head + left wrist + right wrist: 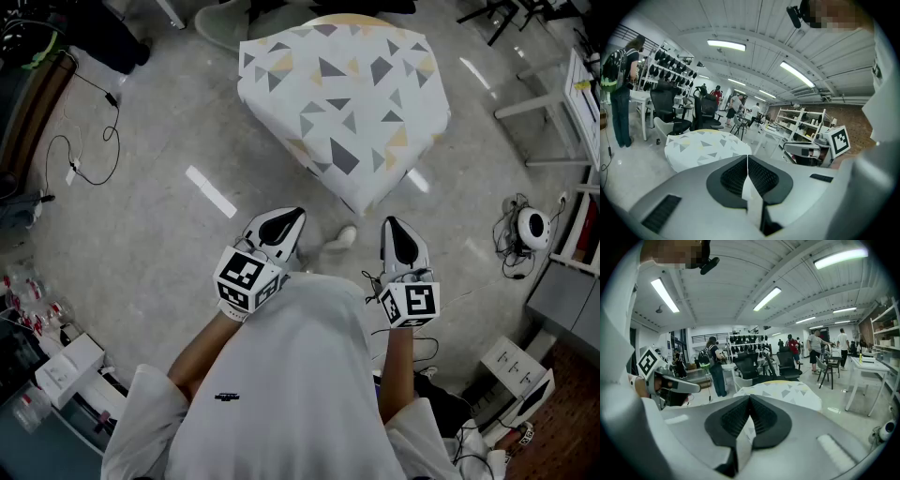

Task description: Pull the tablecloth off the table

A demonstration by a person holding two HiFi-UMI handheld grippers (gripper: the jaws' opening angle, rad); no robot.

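Item under inspection: a white fabric tablecloth printed with grey and yellow triangles (347,103). It lies draped over the table, hanging down on every side that shows. Only a pale strip of the table (352,18) is visible, at the far edge. No corner or hem appears lifted.

Tools: the white-and-black left gripper (289,220) and the matching right gripper (390,225) are held side by side, close in front of the person's white-shirted torso (300,375). Both point toward the table and are well apart from the cloth, with bare grey polished floor (169,141) between them and it.

- Left gripper view: the jaws of the left gripper (748,160) are pressed together with nothing between the ribbed pads. The tablecloth (705,147) sits beyond them, to the left of the jaw line.
- Right gripper view: the right gripper (750,401) is likewise closed and empty. The tablecloth (787,392) lies ahead, a little to the right.

Black office chairs (752,366) stand behind the table and are not in the way.

Assessment: the task has not begun; this is the approach step. No contact has been made.

Next move, as judged: step up to the table, part at least one set of jaws, and bring them onto the near hanging hem. The fabric folded in the jaws would need a firm pinch, because a thin cloth can slip from the pads. The pull would then be directed back toward the person, so that the cloth slides clear of the top.
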